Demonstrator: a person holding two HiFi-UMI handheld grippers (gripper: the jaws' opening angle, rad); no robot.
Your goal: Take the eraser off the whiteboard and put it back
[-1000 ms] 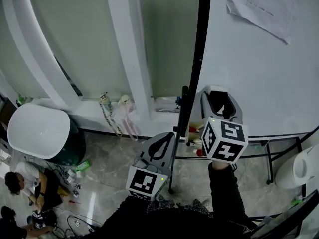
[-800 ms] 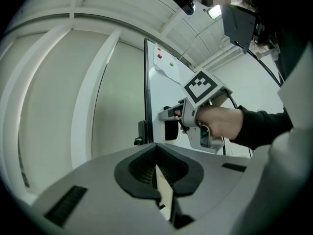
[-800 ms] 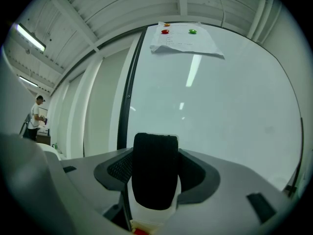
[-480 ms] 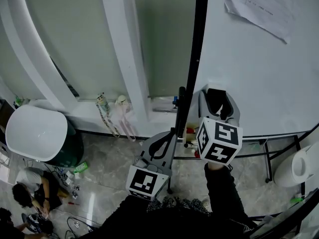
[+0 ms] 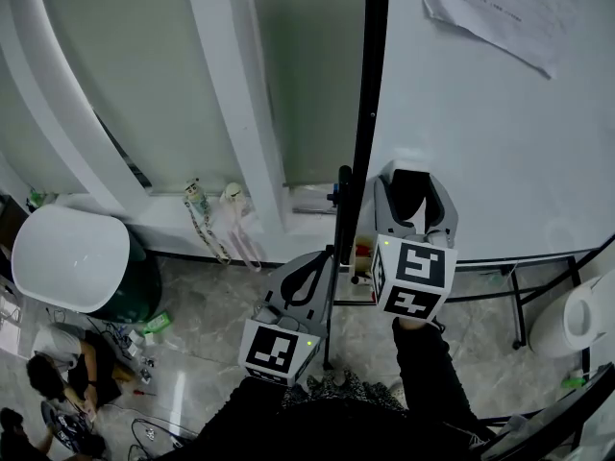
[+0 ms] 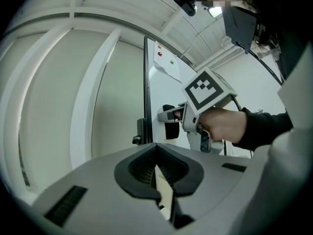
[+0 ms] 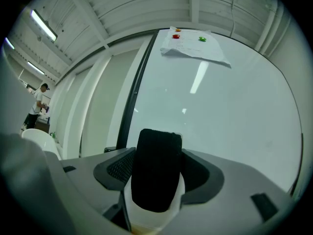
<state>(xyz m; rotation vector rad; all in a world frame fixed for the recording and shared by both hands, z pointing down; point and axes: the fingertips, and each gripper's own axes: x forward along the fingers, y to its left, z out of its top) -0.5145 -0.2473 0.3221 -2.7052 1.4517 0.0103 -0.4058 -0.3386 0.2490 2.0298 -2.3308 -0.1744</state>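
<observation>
My right gripper is shut on the eraser, a white block with a black felt face. It holds the eraser in front of the lower left part of the whiteboard, felt toward the board. Whether felt and board touch I cannot tell. The left gripper view catches the eraser from the side, just right of the board's black frame. My left gripper hangs lower and to the left, off the board, its jaws shut with nothing in them.
A sheet of paper is pinned high on the board under a red and a green magnet. The board's black edge and stand run below. A white round tub and a person on the floor are at left.
The right gripper with the eraser has shifted slightly left in the head view, and the left gripper with it. Both grips are unchanged.
</observation>
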